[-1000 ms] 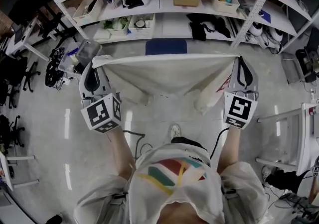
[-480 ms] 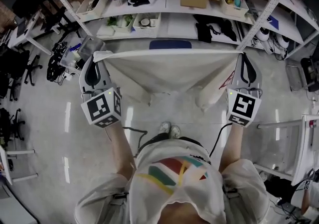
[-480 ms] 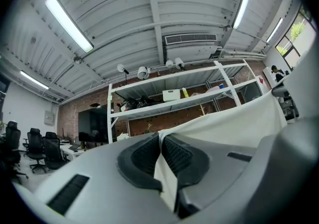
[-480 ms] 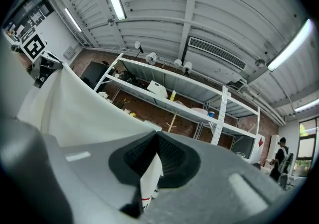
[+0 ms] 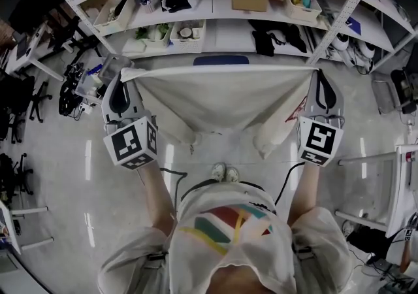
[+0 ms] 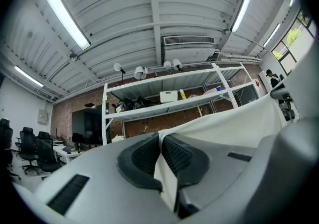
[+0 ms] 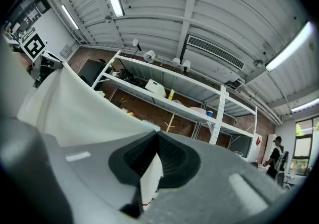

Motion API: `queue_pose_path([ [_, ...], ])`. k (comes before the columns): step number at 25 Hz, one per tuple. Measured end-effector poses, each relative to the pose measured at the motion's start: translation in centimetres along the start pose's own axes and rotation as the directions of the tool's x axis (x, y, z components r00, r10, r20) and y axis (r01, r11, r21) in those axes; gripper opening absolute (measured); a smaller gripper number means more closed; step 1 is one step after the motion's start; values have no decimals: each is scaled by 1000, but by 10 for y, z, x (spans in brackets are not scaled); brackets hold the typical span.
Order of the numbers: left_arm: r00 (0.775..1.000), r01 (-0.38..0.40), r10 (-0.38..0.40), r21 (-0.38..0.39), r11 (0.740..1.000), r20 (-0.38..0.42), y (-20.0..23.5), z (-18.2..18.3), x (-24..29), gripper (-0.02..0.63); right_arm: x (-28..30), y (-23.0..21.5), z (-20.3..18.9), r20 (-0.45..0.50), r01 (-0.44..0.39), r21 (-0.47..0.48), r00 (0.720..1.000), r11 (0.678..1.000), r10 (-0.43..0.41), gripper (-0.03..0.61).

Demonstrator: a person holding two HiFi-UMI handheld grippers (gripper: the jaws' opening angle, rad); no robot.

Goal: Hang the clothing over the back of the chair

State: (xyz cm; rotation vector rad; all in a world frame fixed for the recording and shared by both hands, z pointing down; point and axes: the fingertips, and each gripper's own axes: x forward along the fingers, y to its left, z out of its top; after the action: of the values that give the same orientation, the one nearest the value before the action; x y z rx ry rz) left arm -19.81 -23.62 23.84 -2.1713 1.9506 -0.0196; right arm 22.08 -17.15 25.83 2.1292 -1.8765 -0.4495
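Observation:
A white garment (image 5: 219,100) hangs stretched flat between my two grippers, its top edge taut and level. My left gripper (image 5: 124,77) is shut on the garment's left corner, and my right gripper (image 5: 316,74) is shut on its right corner. Just past the top edge, the blue back of the chair (image 5: 221,59) shows as a thin strip; the garment hides the rest of it. In the left gripper view the cloth (image 6: 234,128) is pinched between the dark pads (image 6: 179,156) of the left gripper (image 6: 160,139). In the right gripper view the right gripper (image 7: 154,142) clamps the cloth (image 7: 75,108) likewise.
A long white shelving unit (image 5: 215,21) with bins, boxes and dark clothes stands right behind the chair. A white chair (image 5: 398,181) is at the right, and black office chairs (image 5: 19,100) and cables are at the left. The person's feet (image 5: 222,172) stand below the garment.
Both grippers have carried the spread garment a little forward toward the shelves. Its top edge now covers more of the blue chair back. Both grips stayed shut.

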Motion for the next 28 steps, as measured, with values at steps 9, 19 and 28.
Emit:
queue_pose_path([
  [9,991,0,-8,56,998,133,20,54,30,18,37,-17,64,148,26,-27,989,999,-21,6],
  [19,989,17,-30,92,996,144,25,70,59,18,76,-23,91,165,28,-53,986,998,-19,6],
  [28,998,52,-55,109,993,19,14,22,88,18,104,-10,52,63,-24,-91,998,996,30,6],
])
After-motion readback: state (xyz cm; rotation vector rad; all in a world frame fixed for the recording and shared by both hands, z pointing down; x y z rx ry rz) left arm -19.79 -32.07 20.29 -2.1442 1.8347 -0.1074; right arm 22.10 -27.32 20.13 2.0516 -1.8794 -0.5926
